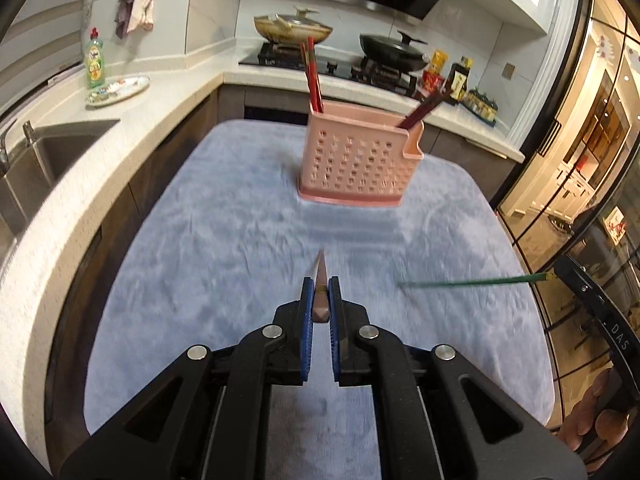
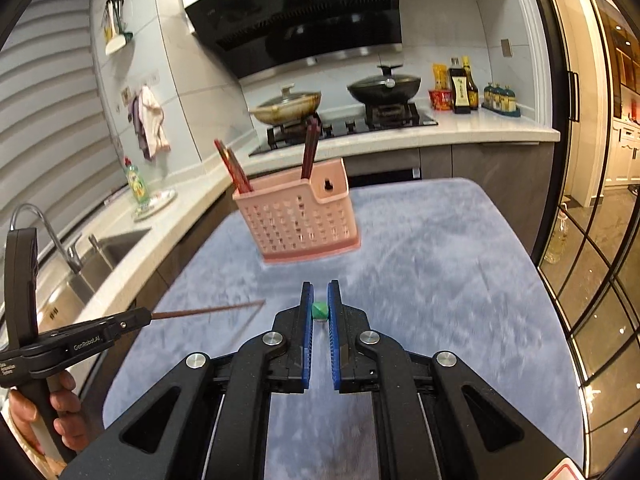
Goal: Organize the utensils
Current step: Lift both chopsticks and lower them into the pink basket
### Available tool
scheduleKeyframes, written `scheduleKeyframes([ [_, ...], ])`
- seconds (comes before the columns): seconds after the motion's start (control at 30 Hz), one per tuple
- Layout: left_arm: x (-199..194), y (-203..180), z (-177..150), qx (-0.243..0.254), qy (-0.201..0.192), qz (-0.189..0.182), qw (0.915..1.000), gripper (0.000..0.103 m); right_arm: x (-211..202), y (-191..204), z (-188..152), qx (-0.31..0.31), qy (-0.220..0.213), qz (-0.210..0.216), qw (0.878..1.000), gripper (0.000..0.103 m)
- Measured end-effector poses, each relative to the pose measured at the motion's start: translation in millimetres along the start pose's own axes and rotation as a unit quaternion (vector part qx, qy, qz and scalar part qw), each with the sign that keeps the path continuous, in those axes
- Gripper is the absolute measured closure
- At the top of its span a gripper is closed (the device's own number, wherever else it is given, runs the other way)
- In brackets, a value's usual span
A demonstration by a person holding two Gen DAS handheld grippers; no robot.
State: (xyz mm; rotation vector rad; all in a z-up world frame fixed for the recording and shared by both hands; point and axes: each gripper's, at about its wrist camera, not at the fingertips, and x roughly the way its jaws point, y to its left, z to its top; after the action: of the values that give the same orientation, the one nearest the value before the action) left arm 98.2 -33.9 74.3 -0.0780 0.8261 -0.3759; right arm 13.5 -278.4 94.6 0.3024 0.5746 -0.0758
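Both grippers loaded. Left gripper (image 1: 320,292) has its fingers clamped on a brown chopstick (image 1: 320,280), tip pointing fwd toward the pink utensil holder (image 1: 356,160). Right gripper (image 2: 320,296) fingers clenched on a green chopstick (image 2: 320,311), seen end-on in its own cam; from the left cam it shows as a long green rod (image 1: 472,281) crossing in from the right.

Holder stands at the far middle of the blue-covered desk (image 1: 200,240), w/ dark red chopsticks (image 1: 312,76) already in its left and right ends.

Risks, my read:
- Both sticks held near one end, so the long free length can swing or pivot in the grip.
- Two tips heading to the same holder could cross or knock each other.
- Tip catching the rim or a side hole could tip the light holder; soft cloth underneath won't help steady it.
- Frames are motion-blurred, so speed likely high; aim at the narrow opening may suffer.
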Motion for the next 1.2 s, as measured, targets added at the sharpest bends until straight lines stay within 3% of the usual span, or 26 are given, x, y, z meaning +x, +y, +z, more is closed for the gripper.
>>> scheduleKeyframes([
  [0.6, -7.5, 4.7, 73.3, -0.011, -0.057, 0.003, 0.9983, 0.096, 13.3, 7.0, 50.9, -0.001, -0.038, 0.008, 0.999, 0.096],
  [0.9, -27.6, -5.8, 141.0, -0.013, -0.130, -0.012, 0.9913, 0.096, 25.9, 16.7, 133.9, 0.019, -0.091, 0.056, 0.994, 0.096],
  [1.2, -27.3, -21.8, 214.8, -0.010, -0.206, -0.010, 0.9785, 0.096, 62.4, 25.6, 226.9, 0.055, -0.166, 0.060, 0.983, 0.096],
])
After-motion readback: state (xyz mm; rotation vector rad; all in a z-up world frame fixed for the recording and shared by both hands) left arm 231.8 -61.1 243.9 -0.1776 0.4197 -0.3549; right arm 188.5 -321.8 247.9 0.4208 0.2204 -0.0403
